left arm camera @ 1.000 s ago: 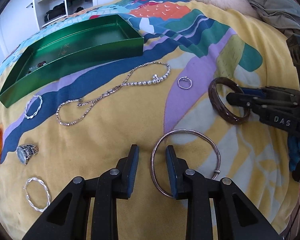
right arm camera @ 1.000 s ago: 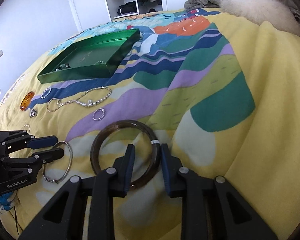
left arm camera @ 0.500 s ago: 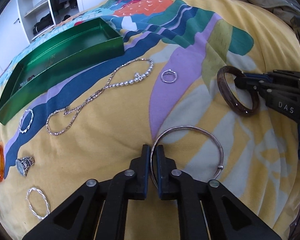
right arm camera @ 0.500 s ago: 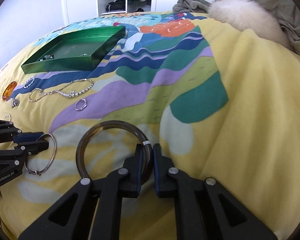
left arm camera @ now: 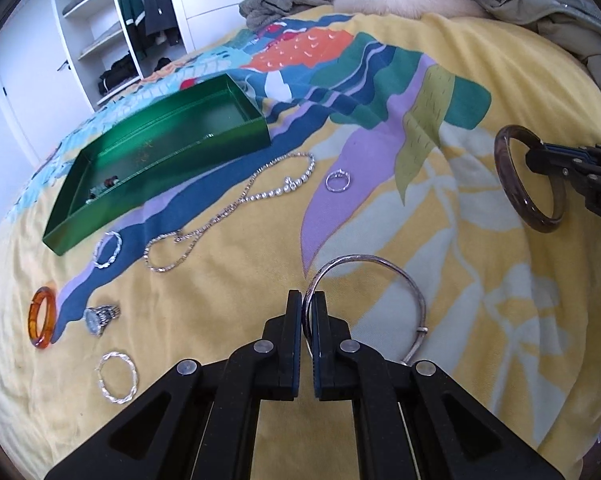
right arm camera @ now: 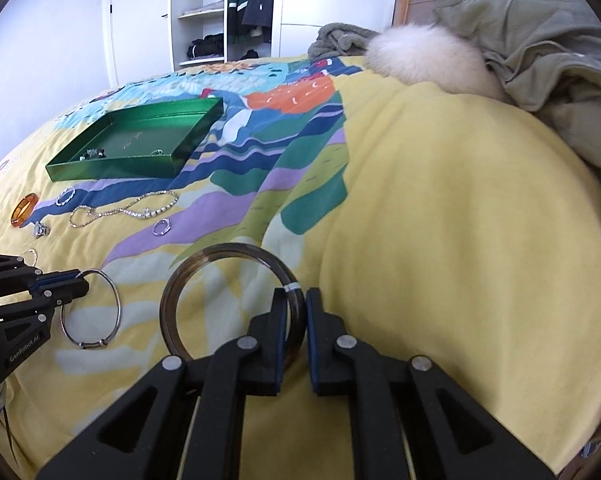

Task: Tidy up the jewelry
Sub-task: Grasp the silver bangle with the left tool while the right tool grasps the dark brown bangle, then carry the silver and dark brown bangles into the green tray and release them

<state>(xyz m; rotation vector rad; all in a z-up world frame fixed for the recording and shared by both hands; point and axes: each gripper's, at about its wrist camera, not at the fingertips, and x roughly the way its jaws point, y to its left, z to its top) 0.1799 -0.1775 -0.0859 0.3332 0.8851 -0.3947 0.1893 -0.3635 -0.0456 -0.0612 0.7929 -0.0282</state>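
My left gripper (left arm camera: 307, 300) is shut on a thin silver bangle (left arm camera: 396, 272) and holds it lifted off the bed; it also shows in the right wrist view (right arm camera: 114, 300). My right gripper (right arm camera: 297, 300) is shut on a dark brown bangle (right arm camera: 172, 292), also lifted, which shows in the left wrist view (left arm camera: 512, 196). A green tray (left arm camera: 164, 172) holding a few small pieces lies at the far left. A long beaded necklace (left arm camera: 236, 204), a small ring (left arm camera: 337, 181), a twisted silver bracelet (left arm camera: 107, 249), an orange bangle (left arm camera: 40, 322), a chunky ring (left arm camera: 100, 317) and a silver hoop (left arm camera: 117, 377) lie on the bedspread.
The jewelry lies on a yellow patterned bedspread (right arm camera: 440, 220). A fluffy white cushion (right arm camera: 432, 60) and a grey-green jacket (right arm camera: 540, 32) are piled at the far right. A white wardrobe with open shelves (right arm camera: 212, 12) stands behind the bed.
Both grippers closed from open onto their bangles, then lifted them off the bedspread. The views rose and tilted up, showing more of the room.
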